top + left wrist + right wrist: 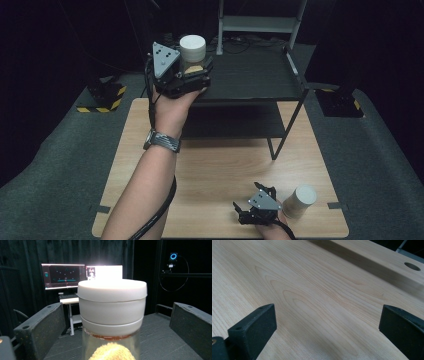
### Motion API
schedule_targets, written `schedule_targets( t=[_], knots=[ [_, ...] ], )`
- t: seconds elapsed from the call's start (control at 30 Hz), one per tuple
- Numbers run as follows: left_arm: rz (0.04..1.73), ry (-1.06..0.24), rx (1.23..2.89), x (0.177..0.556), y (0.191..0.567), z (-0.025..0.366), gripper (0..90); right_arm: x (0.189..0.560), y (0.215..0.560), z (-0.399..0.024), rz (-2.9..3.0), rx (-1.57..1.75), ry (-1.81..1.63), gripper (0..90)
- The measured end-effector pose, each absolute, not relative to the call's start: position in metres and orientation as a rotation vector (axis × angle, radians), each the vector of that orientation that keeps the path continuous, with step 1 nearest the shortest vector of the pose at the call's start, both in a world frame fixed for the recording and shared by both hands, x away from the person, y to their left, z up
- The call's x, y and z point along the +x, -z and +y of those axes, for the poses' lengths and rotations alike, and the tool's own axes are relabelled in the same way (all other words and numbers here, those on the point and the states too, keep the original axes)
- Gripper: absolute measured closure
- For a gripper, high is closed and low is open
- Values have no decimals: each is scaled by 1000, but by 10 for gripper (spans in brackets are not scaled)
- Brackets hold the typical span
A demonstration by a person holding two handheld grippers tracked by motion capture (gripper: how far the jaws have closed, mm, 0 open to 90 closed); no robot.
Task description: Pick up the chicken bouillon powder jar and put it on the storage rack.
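- The left gripper (192, 70) is at the upper shelf (250, 80) of the black rack, with the jar (112, 315) standing between its jaws.
- Its jaws stand wide and clear of the jar on both sides, so I judge the jar now rests on the shelf, released.
- The right gripper (250, 212) lies open on the table (317, 302), probably waiting beside a second jar (300, 201).
- No label or writing can be read on either jar.
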State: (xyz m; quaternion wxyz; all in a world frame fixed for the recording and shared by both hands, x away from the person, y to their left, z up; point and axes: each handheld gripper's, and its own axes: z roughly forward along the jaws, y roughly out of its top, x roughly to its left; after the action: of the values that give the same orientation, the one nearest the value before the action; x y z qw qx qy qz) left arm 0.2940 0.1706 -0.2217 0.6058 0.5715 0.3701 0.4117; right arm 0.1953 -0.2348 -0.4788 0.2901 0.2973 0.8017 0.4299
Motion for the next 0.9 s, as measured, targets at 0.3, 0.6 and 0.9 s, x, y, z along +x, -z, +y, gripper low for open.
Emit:
schedule_targets(
  t=[0.3,0.6,0.9],
  knots=[
    [857,-944,1320,274,225,180,3,196,478,-235,2148,788,-1144,6],
    [847,-939,1338,255,227,189,4,195,478,-232,2148,775,-1130,6],
    [833,-923,1351,235,244,196,4,194,478,-232,2148,768,-1127,6]
  ],
)
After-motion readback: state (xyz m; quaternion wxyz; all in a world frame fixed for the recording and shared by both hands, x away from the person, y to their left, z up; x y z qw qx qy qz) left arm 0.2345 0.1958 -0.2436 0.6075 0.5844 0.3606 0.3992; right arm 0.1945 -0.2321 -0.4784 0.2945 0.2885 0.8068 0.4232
